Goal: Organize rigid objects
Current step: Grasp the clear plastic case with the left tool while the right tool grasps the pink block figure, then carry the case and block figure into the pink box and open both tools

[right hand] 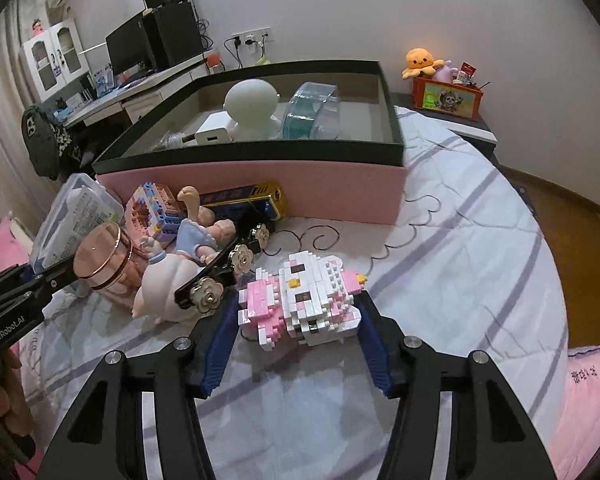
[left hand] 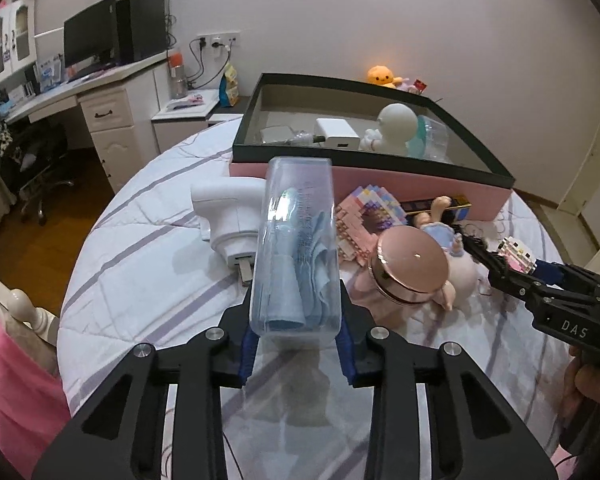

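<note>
Clamping a clear plastic case (left hand: 296,256), the left tool (left hand: 296,344) has its blue pads pressed on both sides of the case's near end; a folded blue cloth shows through its wall, and the case is tilted up off the bed (left hand: 140,272). Just left of the case lies a white handheld device (left hand: 228,220), and just right of it a rose-gold lidded jar (left hand: 410,264) leans against a doll (right hand: 188,240) in a blue dress. Behind them a pastel brick model (left hand: 364,212) lies near the pink wall of the storage box (left hand: 380,184).

On the right, the right tool (right hand: 300,312) straddles a pink-and-white brick cat (right hand: 304,296) that lies on the quilt; both blue pads sit right at the figure's sides, though whether they press on it cannot be told. A black strap with flower-shaped studs (right hand: 228,272) lies just left of the cat, touching the doll.

The storage box, pink-sided with a dark rim, stands at the far side of the bed. Inside are a white round-headed figure (right hand: 252,108), a white adapter (right hand: 212,134) and a clear round container (right hand: 312,112). Far right, beyond the box, an orange plush (right hand: 420,62) sits by a small red chest (right hand: 448,98).
</note>
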